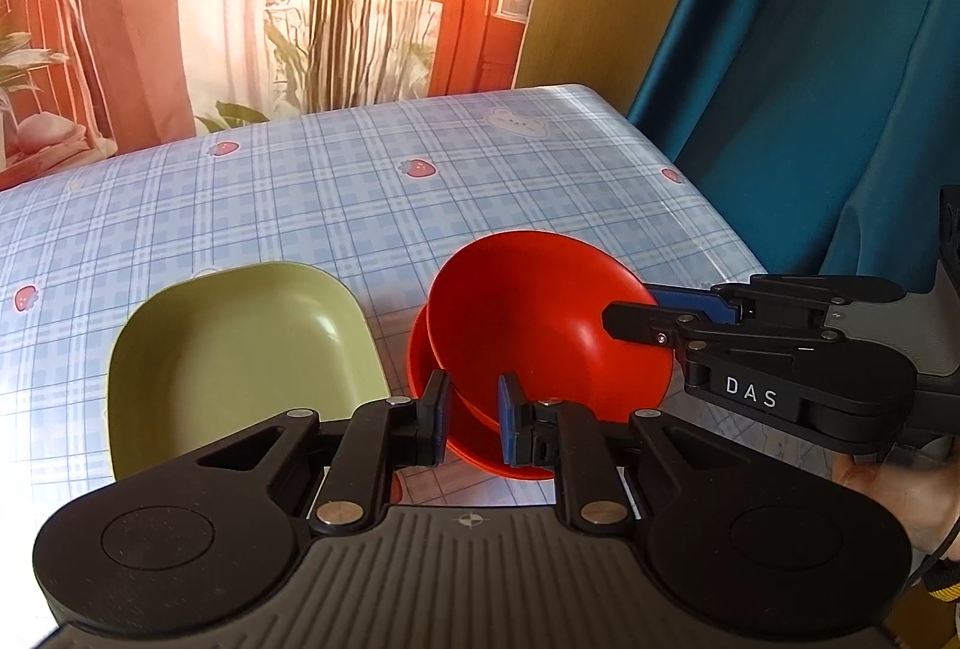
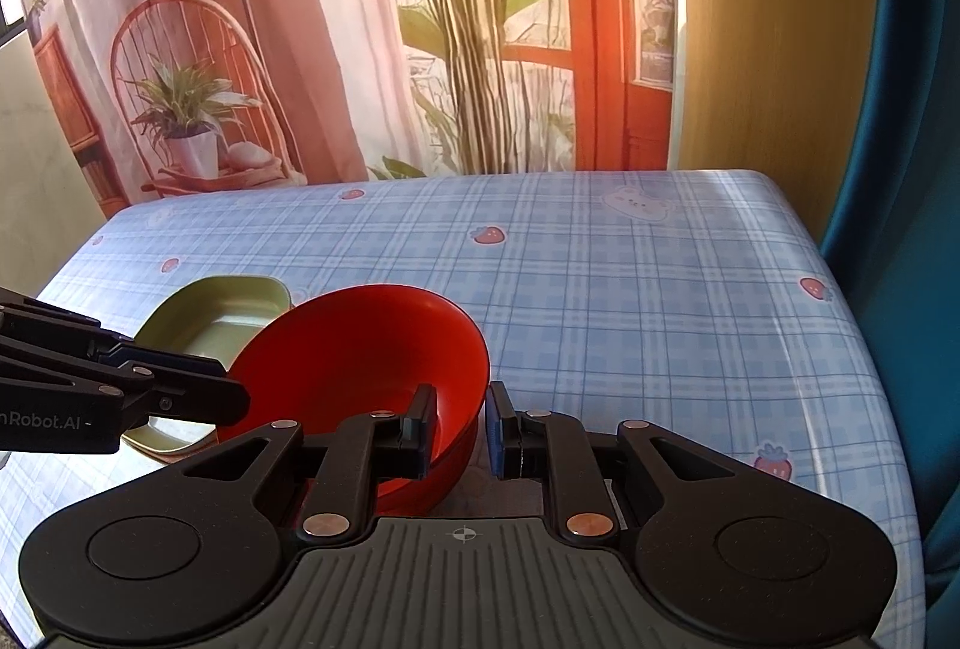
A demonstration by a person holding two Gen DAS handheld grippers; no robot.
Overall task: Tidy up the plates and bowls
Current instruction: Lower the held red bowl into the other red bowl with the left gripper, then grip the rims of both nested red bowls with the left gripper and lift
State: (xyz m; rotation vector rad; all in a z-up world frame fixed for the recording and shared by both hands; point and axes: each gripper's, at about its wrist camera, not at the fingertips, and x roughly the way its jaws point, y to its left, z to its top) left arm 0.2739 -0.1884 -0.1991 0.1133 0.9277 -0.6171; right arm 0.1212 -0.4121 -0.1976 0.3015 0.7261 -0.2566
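A red bowl is tilted above a second red bowl under it on the checked tablecloth. My left gripper has its fingers on either side of the near rim of the red bowls. My right gripper has its fingers on either side of the red bowl's right rim; it shows from the side in the left wrist view. A green square plate lies just left of the bowls, also seen in the right wrist view.
The table has a blue checked cloth with strawberry prints. Its right edge meets a teal curtain. A printed backdrop hangs behind the far edge.
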